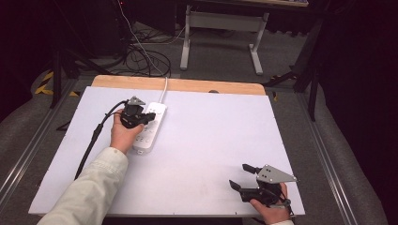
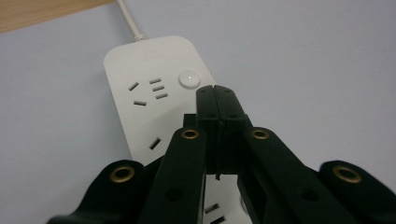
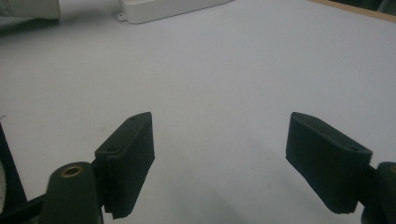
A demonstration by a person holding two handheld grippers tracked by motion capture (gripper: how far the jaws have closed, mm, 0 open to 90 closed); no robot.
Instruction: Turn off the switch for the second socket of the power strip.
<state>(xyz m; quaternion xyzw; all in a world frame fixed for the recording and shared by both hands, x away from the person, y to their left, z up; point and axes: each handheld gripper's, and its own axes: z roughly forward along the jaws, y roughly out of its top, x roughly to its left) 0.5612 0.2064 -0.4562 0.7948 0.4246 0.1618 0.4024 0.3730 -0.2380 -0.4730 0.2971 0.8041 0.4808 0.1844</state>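
Table: a white table (image 1: pixel 211 154) with a wooden strip (image 1: pixel 187 85) along its far edge carried everything in the scene; its surface was plain and pale in both gripper views.
Left arm: a forearm in a light sleeve (image 1: pixel 89 190) came in from the bottom left of the high view and ended in the left hand (image 1: pixel 123 136), which rested partly on the near end of the strip.
Power strip: a white power strip (image 1: pixel 151 126) lay on the left half of the table, running from the hand toward the far edge; its white cord (image 1: pixel 164 89) left the far end and crossed the wooden strip. In the left gripper view its top showed socket slots and a round white button (image 2: pixel 189 78).
Left gripper: the left gripper (image 1: pixel 149 117) hung over the power strip, jaws clenched together with nothing between them; in its own view the closed tips (image 2: pixel 215 95) sat just beside the round button, though contact could not be told. Its black cable (image 1: pixel 94 136) trailed back toward the near left.
Right gripper: the right gripper (image 1: pixel 241 176) sat near the table's near right corner, held by the right hand (image 1: pixel 270 211), well apart from the power strip. Its jaws were released and spread wide, gripping nothing, over bare table.
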